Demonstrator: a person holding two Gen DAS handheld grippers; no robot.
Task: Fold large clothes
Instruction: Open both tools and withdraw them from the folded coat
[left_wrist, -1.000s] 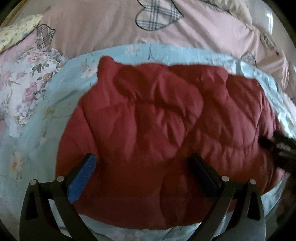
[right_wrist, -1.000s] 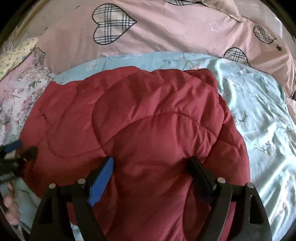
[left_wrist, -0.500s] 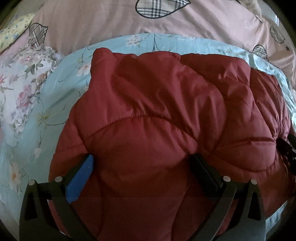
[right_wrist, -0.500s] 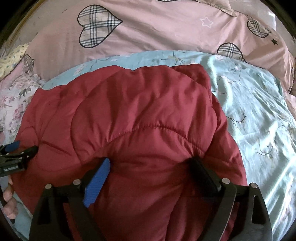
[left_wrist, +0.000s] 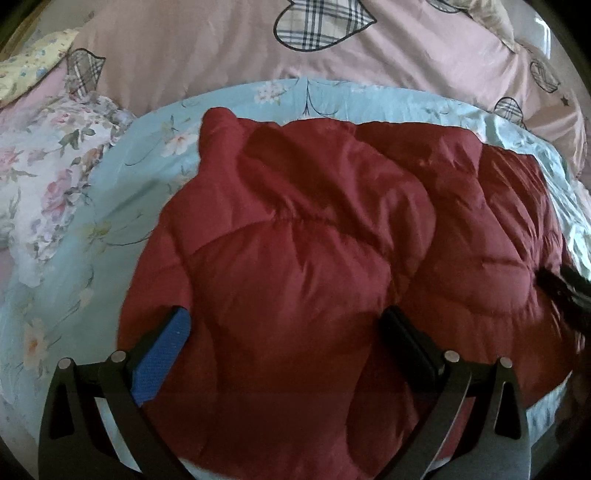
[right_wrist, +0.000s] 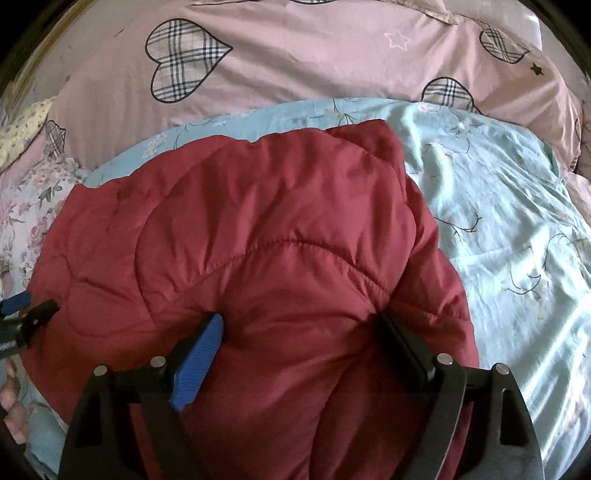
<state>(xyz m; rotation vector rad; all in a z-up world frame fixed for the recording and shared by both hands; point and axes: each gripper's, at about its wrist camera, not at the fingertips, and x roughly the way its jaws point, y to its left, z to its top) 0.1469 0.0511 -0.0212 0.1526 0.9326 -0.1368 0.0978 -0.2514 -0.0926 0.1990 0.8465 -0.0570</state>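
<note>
Left gripper (left_wrist: 286, 334) sits low over the near edge of the red quilted jacket (left_wrist: 332, 258), its jaws spread wide, with a fat bulge of padded fabric swelling up between the blue pad (left_wrist: 162, 354) and the black pad (left_wrist: 406, 343). Both pads press into the cloth on either side of that bulge, yet the gap is broad, so this reads as a wide straddle and not a tight pinch.

Right gripper (right_wrist: 299, 339) does the same at the other end: jaws apart, blue pad on one side, black pad on the other, a puffy mound of the jacket between them.

Each tool shows at the edge of the other's view, the left one's tips poking in at far left beside the jacket's rim, the right one a dark blur at far right. On the left tool's body, seen from the right wrist camera, there is a strip of white lettering, too small and blurred to read.

Bunched and rumpled, the jacket lies on a pale blue floral sheet (right_wrist: 498, 229), curved stitch lines running across its panels. Beyond it sits a pink duvet (right_wrist: 314, 55) printed with plaid hearts and small stars, and at far left a floral pillow (left_wrist: 44, 173). No brand tag shows on the jacket.
</note>
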